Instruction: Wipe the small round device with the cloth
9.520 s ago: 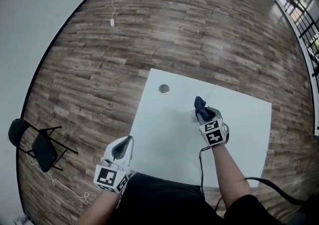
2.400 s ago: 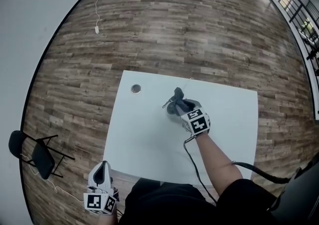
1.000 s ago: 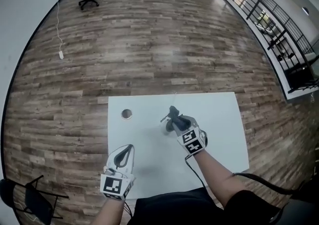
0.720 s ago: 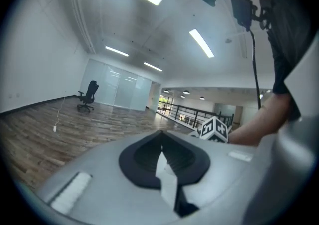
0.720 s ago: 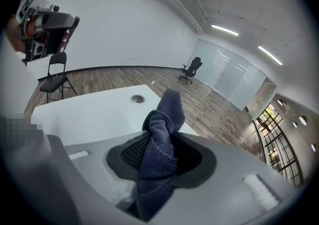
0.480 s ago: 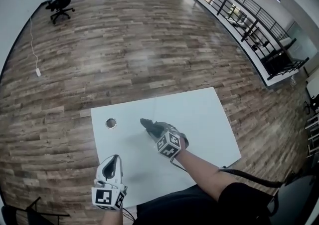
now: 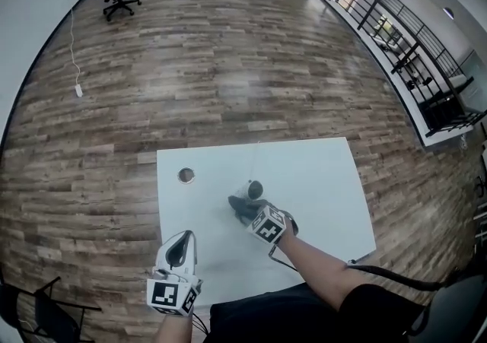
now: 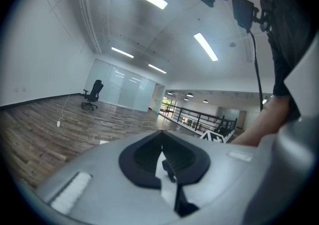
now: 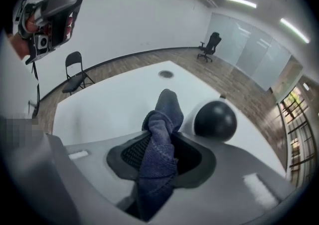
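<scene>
Desk (image 7: 327, 174): white, on wood floor (image 7: 228, 68) | right tool (image 7: 245, 208): gripping dark blue cloth (image 9: 160, 144), just beside small round device (image 9: 214, 119) | left tool (image 8: 160, 151): closed, empty, near desk edge

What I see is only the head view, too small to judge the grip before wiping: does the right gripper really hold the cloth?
Observer: Yes. In its own view the right gripper has its fingers closed on the blue cloth, a fold sticking out past them.
Operator: And the device?
Observer: The small round device, a dark dome on a white base, sits just right of the cloth's tip.
Operator: Left gripper?
Observer: The left gripper, fingers together, holds nothing.
</scene>
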A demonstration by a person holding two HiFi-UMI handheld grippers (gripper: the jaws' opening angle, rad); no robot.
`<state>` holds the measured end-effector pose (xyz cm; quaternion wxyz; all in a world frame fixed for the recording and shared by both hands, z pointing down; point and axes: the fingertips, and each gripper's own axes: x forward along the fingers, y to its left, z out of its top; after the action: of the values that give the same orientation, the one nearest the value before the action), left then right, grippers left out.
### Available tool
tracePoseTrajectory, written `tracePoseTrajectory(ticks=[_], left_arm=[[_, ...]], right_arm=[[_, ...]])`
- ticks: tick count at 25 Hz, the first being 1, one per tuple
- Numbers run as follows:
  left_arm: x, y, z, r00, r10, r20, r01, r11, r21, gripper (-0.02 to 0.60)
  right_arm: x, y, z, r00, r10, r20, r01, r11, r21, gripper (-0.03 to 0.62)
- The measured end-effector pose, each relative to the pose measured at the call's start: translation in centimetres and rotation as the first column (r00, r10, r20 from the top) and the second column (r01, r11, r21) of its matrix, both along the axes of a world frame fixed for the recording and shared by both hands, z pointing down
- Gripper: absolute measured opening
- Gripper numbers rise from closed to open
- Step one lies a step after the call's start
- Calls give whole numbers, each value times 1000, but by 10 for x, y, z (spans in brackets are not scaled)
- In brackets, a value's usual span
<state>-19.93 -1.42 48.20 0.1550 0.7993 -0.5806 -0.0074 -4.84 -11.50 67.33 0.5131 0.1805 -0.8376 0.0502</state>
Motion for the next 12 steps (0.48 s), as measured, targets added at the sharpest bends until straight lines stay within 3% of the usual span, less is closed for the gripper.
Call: tracePoseTrajectory(ticks=[1,3,5,8,12], left_arm=[[0,3,1,1000,-5,3,5,1000,-5,4],[0,9,2,1000,-17,12,17,1000,-10,4],[-3,12,5,999,-35,16,36,999,-17,3],[-3,12,11,999,-49,20,50,998,-31,3],[-4,15,5,998,-57,35,58,998,-18,3]], right_arm=[[2,9,5,1000,8,20,-8,999,-31,124],[2,14,-7,995,13,104,-12,1000,-7,124],[2,2,-33,984,1,176,-18,995,95,124],[10,-40,-71,975,15,221,-73,963,258,123],[9,-87,-91,968,72,239,-149,934,325,123]])
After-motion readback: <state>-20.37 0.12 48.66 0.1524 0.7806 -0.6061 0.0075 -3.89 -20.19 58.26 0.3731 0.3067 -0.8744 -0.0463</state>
